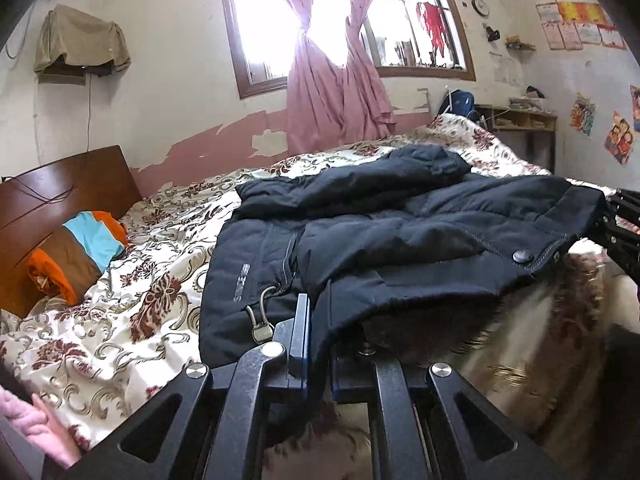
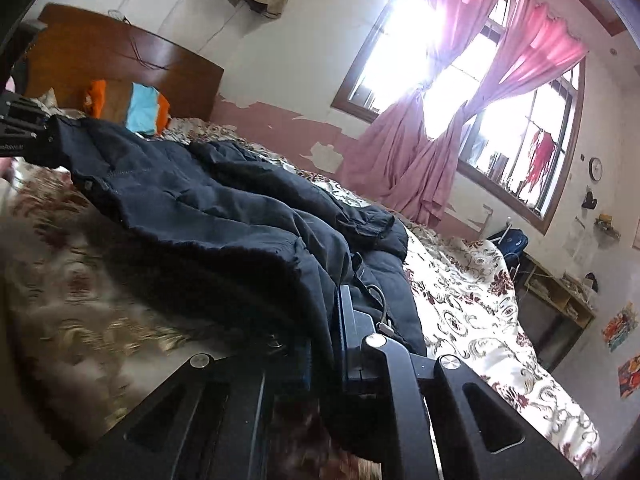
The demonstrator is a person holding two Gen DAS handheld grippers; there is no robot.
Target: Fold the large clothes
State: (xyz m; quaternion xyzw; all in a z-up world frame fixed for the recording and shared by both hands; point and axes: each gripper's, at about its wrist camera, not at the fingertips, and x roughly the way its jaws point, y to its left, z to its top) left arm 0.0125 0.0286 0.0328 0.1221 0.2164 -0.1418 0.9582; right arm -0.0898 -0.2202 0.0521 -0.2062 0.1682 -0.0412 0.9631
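Observation:
A large dark navy padded jacket (image 1: 400,232) lies spread on the bed, its near edge lifted so the fuzzy lining shows underneath. My left gripper (image 1: 316,320) is shut on the hem near a drawstring toggle. My right gripper (image 1: 618,220) appears at the right edge of the left wrist view, clamped on the jacket's other corner by a snap button. In the right wrist view the jacket (image 2: 200,208) drapes from the right gripper (image 2: 338,320), shut on a fold of the fabric, across to the left gripper (image 2: 28,132) at the far left.
The floral bedspread (image 1: 140,272) covers the bed. A wooden headboard (image 1: 60,192) and a striped orange, blue and brown pillow (image 1: 80,256) are at left. Pink curtains (image 1: 332,80) hang behind, a desk (image 1: 520,120) stands far right. A pink sleeve (image 1: 36,428) shows bottom left.

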